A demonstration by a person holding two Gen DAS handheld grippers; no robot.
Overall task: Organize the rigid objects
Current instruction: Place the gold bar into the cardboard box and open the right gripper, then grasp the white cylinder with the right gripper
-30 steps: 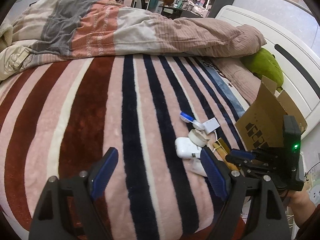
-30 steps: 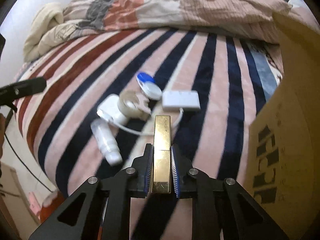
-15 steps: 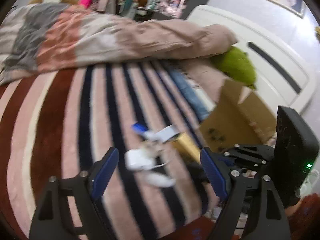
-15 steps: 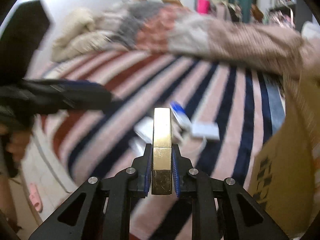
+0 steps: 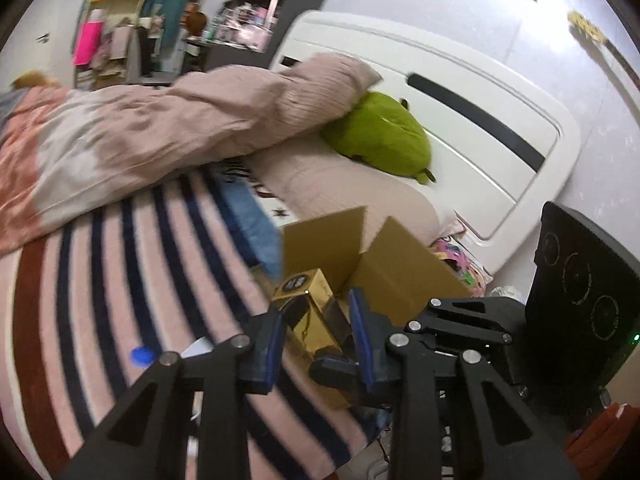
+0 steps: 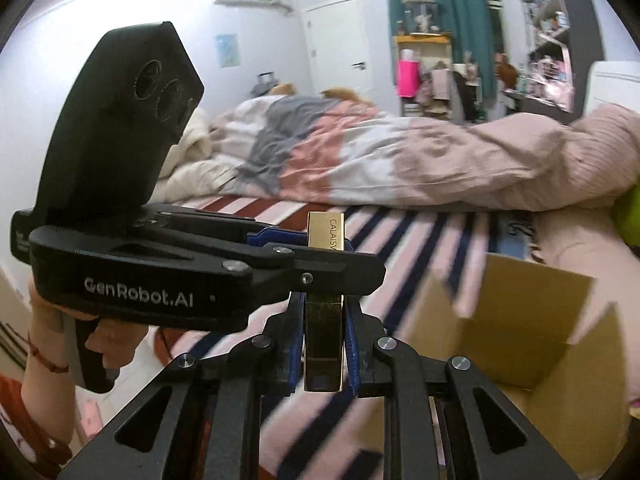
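Striped bed (image 5: 120,264) | right claw (image 6: 323,344) grips gold box (image 6: 323,332) | left claw (image 5: 316,332) alongside

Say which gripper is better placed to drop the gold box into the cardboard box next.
Probably the right gripper: it is already shut on the gold box, with the open cardboard box just to its right. The left gripper's jaws flank the gold box, but whether they clamp it is unclear.

The right gripper (image 6: 324,344) is clamped shut on a slim gold box (image 6: 323,312), its blue pads pressed against both sides. The left gripper (image 5: 316,336) crosses in from the side, its fingers straddling the same box's far half, held up by a bare hand (image 6: 64,320).
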